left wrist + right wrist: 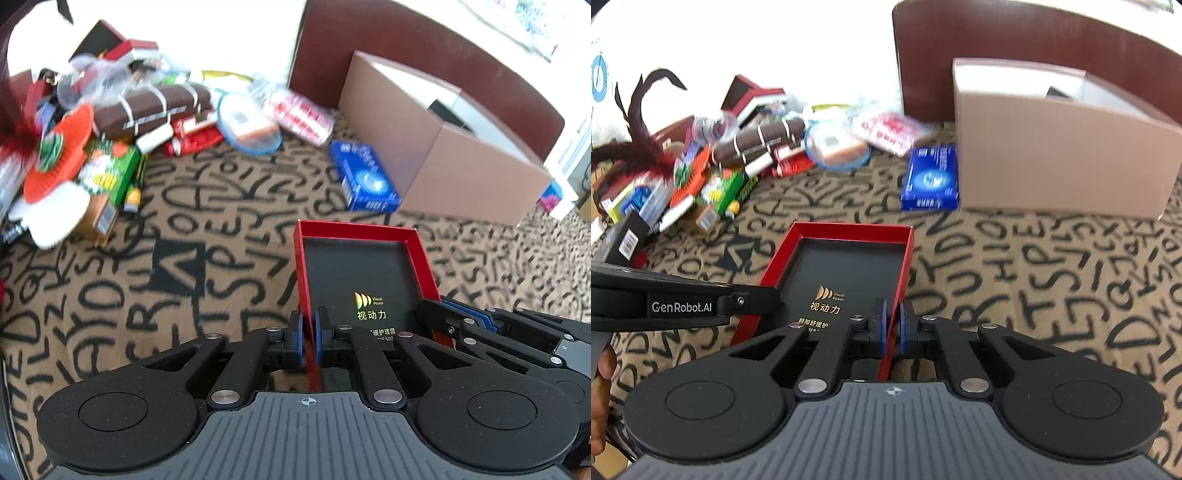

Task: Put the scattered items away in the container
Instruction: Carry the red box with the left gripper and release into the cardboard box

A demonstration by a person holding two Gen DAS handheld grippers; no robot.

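Surface: tan cloth (229, 229) printed with black letters, spread wide.
Tray: red-walled lid (354, 273), black matt floor with gold print, long axis running near to far.
Left gripper (309, 341): closed on the tray's left wall.
Right gripper (893, 334): clamped on its right wall.
Container: brown cardboard box (1063, 155), open-topped, far right of the tray, judged nearer the right hand.
Clutter: glossy packets (110, 122) heaped far left.

**Card, plastic and pile**

My left gripper (309, 345) and right gripper (893, 328) are matt black plastic with blue pads and bright metal pivot pins. The red-rimmed box lid (354, 273) looks like smooth card, matt black inside with gold print. Behind it, the brown cardboard box (436, 155) is dull; the lettered carpet (184, 221) is coarse pile.
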